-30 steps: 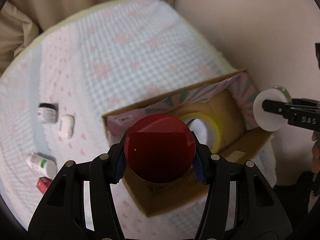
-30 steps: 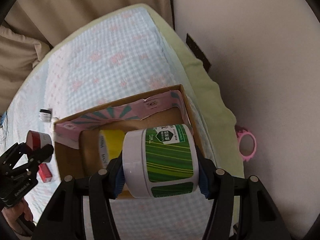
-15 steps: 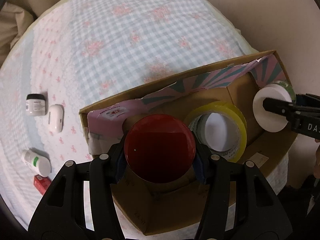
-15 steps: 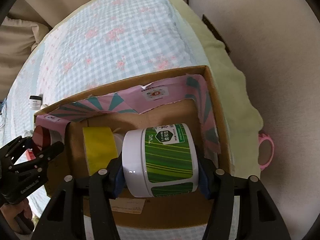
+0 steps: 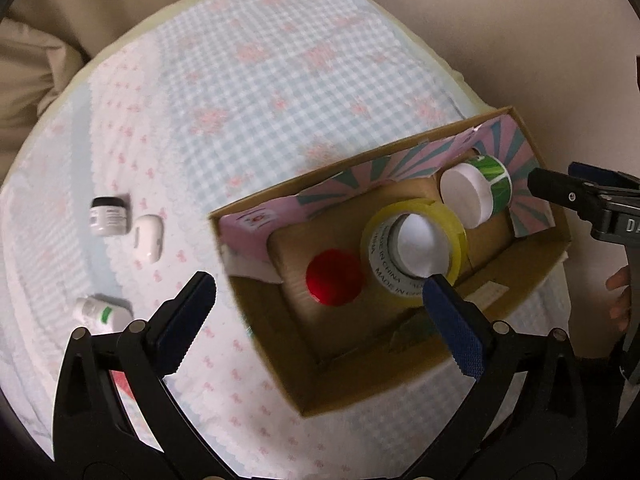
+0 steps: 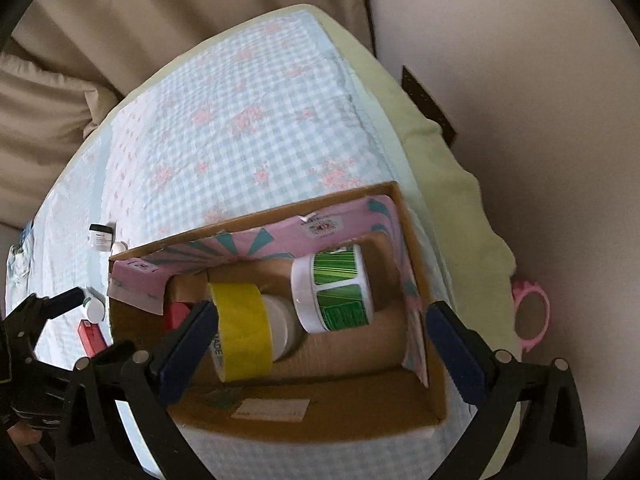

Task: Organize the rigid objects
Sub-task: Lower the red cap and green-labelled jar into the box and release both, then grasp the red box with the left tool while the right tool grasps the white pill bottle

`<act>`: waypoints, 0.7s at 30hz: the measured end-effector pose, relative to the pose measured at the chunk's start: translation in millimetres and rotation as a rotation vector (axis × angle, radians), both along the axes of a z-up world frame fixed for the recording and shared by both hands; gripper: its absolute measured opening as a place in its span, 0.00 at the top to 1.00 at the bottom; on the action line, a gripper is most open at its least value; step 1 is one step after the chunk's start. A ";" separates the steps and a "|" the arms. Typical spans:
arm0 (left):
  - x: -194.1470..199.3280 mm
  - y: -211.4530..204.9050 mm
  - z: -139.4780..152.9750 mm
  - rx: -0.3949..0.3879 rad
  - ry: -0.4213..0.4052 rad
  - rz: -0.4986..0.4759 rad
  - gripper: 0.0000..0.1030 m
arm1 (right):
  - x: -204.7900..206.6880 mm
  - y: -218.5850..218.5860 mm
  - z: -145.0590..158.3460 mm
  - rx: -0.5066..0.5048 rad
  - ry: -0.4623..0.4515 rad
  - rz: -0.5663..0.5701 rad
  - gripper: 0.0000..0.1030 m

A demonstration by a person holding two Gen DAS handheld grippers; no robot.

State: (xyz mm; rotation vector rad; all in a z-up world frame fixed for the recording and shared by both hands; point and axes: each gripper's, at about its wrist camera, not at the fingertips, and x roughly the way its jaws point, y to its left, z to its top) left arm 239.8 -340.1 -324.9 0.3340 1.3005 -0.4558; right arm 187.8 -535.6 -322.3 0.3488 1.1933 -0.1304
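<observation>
An open cardboard box [image 5: 276, 344] with a pink and teal liner sits on the bed. Inside lie a red-lidded jar [image 5: 334, 278], a yellow tape roll [image 5: 414, 240] and a white jar with a green label [image 5: 474, 192]. My left gripper [image 5: 318, 282] hovers over the box's left end, its jaws opening wide with nothing between the pads. My right gripper [image 6: 320, 312] hangs over the box [image 6: 438, 364], jaws also opening and empty. The green-labelled jar [image 6: 336, 288] lies on its side below it, beside the tape roll [image 6: 240, 328].
On the checked bed cover left of the box lie a small black-lidded jar [image 5: 108, 216], a white oval case [image 5: 148, 238], a white bottle [image 5: 102, 314] and a red item [image 5: 120, 384]. A pink ring [image 6: 530, 316] lies on the floor by the wall.
Both grippers have let go: the red-lidded jar and the green-labelled jar now lie in the box, and both pairs of jaws have spread wide apart.
</observation>
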 end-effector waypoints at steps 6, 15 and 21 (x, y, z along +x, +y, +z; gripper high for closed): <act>-15.2 20.4 40.0 -0.024 -0.058 0.019 0.00 | -9.8 4.9 21.1 -0.008 0.003 -0.004 0.00; -52.5 67.6 100.8 -0.081 -0.135 0.085 0.00 | -40.1 33.1 80.8 -0.061 -0.053 0.012 0.00; -85.4 126.1 133.4 -0.103 -0.182 0.194 0.00 | -64.0 68.7 120.3 -0.121 -0.115 0.060 0.00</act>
